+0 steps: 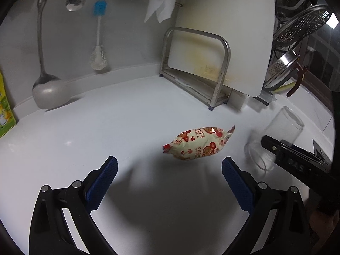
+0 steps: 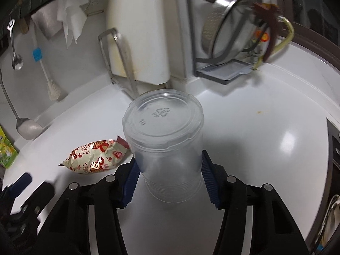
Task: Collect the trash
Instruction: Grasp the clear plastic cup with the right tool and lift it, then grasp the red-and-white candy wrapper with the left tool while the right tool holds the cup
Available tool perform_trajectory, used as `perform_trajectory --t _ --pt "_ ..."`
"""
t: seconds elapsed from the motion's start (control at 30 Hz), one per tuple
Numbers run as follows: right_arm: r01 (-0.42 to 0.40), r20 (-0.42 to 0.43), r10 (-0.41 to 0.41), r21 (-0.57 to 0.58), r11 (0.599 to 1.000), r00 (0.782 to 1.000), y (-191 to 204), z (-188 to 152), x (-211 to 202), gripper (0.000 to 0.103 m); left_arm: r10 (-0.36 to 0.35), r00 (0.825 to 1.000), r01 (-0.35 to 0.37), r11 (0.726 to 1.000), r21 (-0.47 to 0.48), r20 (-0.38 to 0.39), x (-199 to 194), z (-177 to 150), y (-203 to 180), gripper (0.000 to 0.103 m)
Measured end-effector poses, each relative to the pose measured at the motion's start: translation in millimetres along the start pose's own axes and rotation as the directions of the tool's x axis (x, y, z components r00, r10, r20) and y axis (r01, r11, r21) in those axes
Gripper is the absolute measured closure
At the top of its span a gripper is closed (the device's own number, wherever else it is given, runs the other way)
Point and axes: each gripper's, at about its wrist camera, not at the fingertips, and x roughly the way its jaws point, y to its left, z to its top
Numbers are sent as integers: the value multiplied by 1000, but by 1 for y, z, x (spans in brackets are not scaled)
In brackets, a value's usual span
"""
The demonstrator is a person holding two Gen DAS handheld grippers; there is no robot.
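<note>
Clearly right gripper (image 2: pixel 169 177) clamps clear cup (image 2: pixel 163 136) embossed "PP", "10"; left gripper (image 1: pixel 170 178) wide

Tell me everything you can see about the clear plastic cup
The clear plastic cup is see-through, thin-walled and looks empty. It has a ridged band near its rim and a recycling mark and number moulded into its flat base. It is tipped so the base points away from the right claw and the rim towards it. The claw's blue pads press its sides. A red-and-cream snack packet lies beside it on the white counter.
</note>
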Motion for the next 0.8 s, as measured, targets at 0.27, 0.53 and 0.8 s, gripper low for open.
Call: perform_trajectory --t 0.27,0.53,0.8 --pt "-11 -5 11 28 1000 1000 -25 -18 -38 50 -62 997 66 995 80 -46 30 13 -14 6" --pt "-36 -6 36 93 995 999 -40 -36 -78 50 -123 986 146 962 229 -113 51 22 -20 6" --pt "-74 -11 76 139 987 997 -40 -55 -111 50 -138 976 189 917 352 -166 70 25 -30 6"
